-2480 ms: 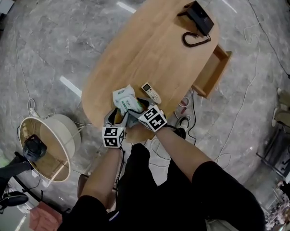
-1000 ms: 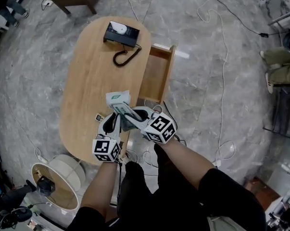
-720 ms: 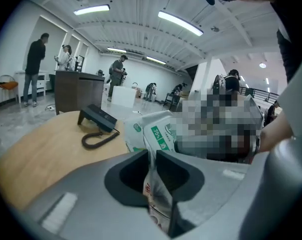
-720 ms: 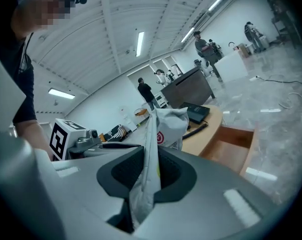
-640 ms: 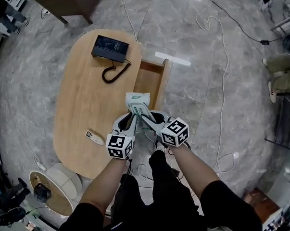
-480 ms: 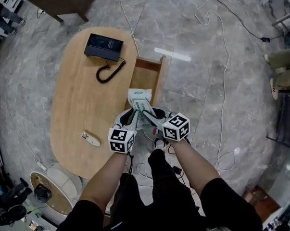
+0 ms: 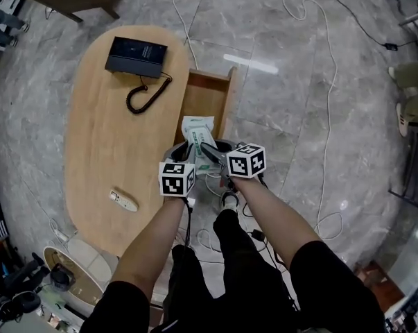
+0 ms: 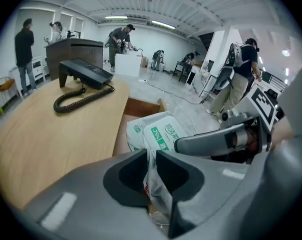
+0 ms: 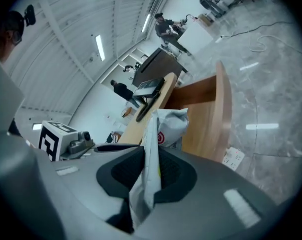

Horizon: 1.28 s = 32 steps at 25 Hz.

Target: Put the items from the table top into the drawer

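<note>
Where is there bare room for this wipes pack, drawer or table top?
The open wooden drawer shows bare bottom beyond the white wipes pack. The oval wooden table is bare between the black corded telephone and the small white remote control. Crowded only at the telephone end.

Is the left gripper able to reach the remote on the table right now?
Probably not yet: the left gripper is shut on the wipes pack, which the right gripper holds too. Nothing stands near the remote on the table, so once the pack is released the way looks free.
</note>
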Each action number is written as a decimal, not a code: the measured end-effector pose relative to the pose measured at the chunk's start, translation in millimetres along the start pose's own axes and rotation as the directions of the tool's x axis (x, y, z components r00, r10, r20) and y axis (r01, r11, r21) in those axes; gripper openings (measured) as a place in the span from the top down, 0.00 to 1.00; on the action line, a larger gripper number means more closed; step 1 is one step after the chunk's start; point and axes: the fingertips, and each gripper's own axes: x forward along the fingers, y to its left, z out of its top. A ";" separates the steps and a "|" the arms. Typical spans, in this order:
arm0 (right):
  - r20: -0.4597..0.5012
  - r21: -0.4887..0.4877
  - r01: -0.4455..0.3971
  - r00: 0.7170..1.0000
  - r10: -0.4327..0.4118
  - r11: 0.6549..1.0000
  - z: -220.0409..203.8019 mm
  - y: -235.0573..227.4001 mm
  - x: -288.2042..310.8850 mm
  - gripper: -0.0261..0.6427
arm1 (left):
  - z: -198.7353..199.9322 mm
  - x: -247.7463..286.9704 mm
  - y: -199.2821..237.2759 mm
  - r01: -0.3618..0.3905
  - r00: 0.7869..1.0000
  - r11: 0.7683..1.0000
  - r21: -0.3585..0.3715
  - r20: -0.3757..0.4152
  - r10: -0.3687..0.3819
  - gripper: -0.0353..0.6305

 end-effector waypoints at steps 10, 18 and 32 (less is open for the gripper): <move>-0.028 0.076 0.111 0.994 -0.109 0.991 4.4 -28.5 23.4 0.84 | 2.3 26.8 19.1 -0.120 0.991 0.990 -0.081 -0.071 0.114 0.86; -0.254 -0.024 0.318 0.915 -0.314 0.948 -1.1 -43.8 45.3 0.84 | -12.4 18.6 17.1 -0.116 0.992 0.969 -0.220 -0.080 0.101 0.95; -0.271 -0.017 0.376 0.890 -0.366 0.926 9.2 -47.6 58.8 0.76 | -25.1 -94.0 -3.3 0.137 0.973 0.925 -0.355 0.224 -0.058 0.95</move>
